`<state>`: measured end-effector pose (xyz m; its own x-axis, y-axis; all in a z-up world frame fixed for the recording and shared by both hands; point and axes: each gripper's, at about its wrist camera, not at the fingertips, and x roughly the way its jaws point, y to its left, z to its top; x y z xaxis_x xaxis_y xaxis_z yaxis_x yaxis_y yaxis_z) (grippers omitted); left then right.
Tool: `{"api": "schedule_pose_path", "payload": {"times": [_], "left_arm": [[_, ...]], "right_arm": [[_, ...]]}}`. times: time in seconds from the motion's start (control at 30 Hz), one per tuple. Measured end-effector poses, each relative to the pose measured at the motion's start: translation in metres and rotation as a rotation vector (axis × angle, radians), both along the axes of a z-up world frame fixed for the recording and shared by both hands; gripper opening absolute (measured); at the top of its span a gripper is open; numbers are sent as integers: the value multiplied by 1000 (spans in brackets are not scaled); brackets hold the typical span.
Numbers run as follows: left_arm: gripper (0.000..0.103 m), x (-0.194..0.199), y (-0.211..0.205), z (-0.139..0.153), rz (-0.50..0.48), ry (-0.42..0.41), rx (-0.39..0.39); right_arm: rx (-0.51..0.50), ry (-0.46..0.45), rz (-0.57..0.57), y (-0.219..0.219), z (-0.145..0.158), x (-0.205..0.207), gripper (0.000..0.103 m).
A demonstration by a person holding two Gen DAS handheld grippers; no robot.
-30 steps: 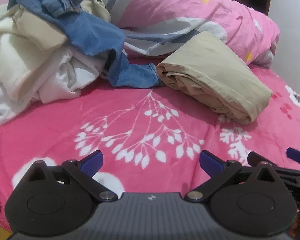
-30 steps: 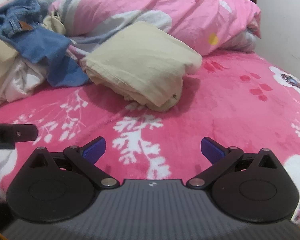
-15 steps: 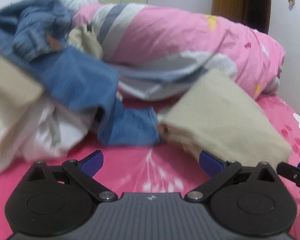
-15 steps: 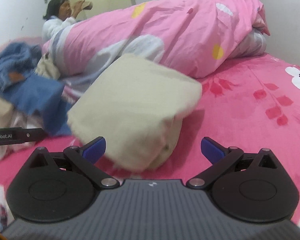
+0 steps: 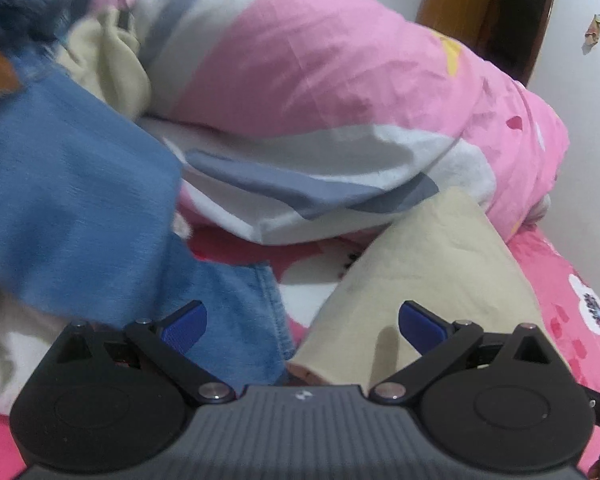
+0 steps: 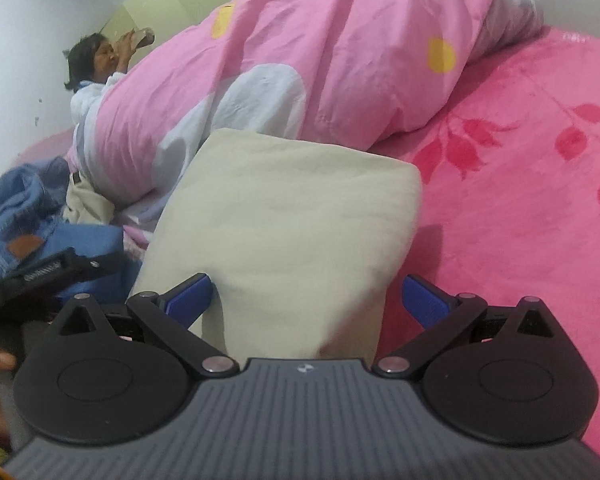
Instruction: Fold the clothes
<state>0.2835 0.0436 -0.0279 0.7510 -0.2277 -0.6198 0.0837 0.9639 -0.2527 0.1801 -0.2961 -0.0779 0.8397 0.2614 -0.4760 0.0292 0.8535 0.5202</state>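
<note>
A pink bed cover [image 6: 520, 184] holds a folded tan cloth [image 6: 292, 216]. Both the left gripper [image 5: 302, 322] and right gripper [image 6: 306, 296] are spread wide, holding nothing. A brown door [image 5: 484, 12] stands behind.

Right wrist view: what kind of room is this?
Most likely a home bedroom. The work surface is a bed with a pink floral blanket, a rolled pink duvet lies along its far side, and a wooden door stands behind. A folded beige garment sits between both open grippers.

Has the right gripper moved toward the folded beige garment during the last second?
Yes. The right gripper has come forward: the beige garment, lying beside the pink quilt, now sits between its open fingers.
</note>
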Motion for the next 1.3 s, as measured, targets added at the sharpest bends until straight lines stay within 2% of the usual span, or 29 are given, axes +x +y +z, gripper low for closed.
{"api": "schedule_pose_path", "payload": {"times": [0.13, 0.23, 0.3, 0.33, 0.43, 0.5, 0.6, 0.7, 0.77, 0.83, 0.93, 1.3], "left_arm": [[98, 7, -6, -10, -68, 44, -64], [87, 5, -12, -14, -100, 69, -91], [76, 3, -14, -14, -101, 77, -99], [74, 2, -15, -14, -102, 80, -102], [57, -6, -21, -10, -106, 60, -70], [43, -12, -27, -8, -109, 47, -35], [28, -20, -36, -6, -112, 27, 13], [17, -27, -43, -4, -115, 12, 54], [14, -34, -46, -2, -115, -1, 71], [13, -42, -48, 1, -114, -17, 79], [12, -55, -50, 5, -112, -40, 92], [11, -109, -54, 19, -126, -100, 125]], "right_arm": [[98, 12, 25, -6, -4, 6, 102], [141, 4, 45, -7, -4, 7, 100], [131, -1, 60, -3, -2, 6, 97], [124, -3, 67, 0, -1, 6, 95], [100, -1, 86, 6, 2, 5, 81], [96, -5, 91, 8, 4, 3, 75], [94, -9, 92, 8, 5, -1, 63], [83, -13, 93, 8, 8, -5, 52], [67, -18, 95, 8, 11, -9, 46], [50, -26, 98, 8, 13, -14, 35], [32, -37, 101, 8, 16, -21, 27], [79, -42, 112, 1, 12, -63, 22]]}}
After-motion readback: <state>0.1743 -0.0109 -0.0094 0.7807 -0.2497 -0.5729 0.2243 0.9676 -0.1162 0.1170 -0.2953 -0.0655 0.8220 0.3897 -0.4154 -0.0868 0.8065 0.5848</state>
